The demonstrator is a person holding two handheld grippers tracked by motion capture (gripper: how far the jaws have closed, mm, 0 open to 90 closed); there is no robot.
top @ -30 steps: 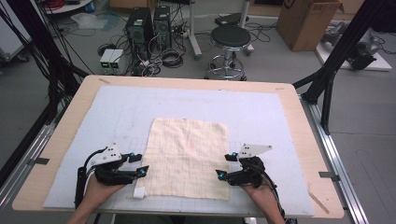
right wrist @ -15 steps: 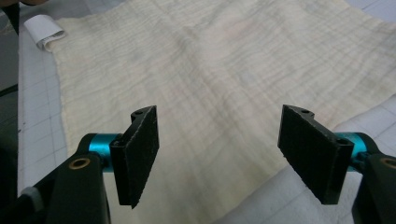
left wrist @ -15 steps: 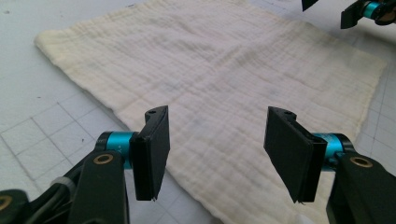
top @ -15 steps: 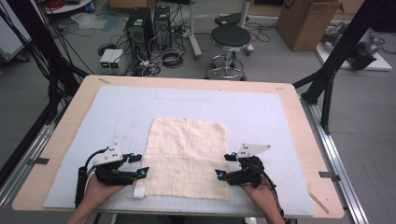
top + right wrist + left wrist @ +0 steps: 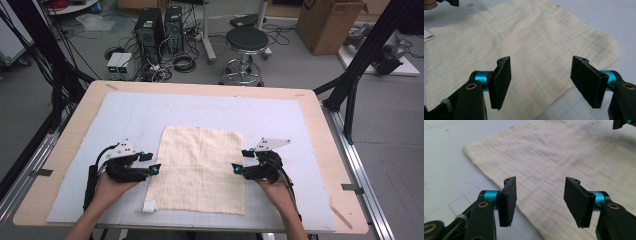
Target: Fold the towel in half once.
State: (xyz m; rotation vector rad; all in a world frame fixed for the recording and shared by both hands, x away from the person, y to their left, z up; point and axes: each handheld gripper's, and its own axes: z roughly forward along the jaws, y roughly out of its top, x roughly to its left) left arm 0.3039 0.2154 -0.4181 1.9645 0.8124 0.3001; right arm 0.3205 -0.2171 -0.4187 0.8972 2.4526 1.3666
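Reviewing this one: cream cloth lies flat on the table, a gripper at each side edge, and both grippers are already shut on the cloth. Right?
Not quite. The cloth does lie flat with the left gripper and right gripper at its side edges, but neither is shut on it. Both gripper views show the fingers standing apart with cloth visible through the gap, unpinched.

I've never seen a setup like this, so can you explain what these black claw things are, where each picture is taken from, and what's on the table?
A person holds a two-jaw tool in each hand: the left gripper and the right gripper. One picture comes from a camera above the table; the other two come from cameras riding on each gripper, looking along its black jaws. A cream cloth lies flat on a pale blue mat, with a small white tag at its near left corner. Both grippers have just been closing a little but stand open at the cloth's side edges, holding nothing.
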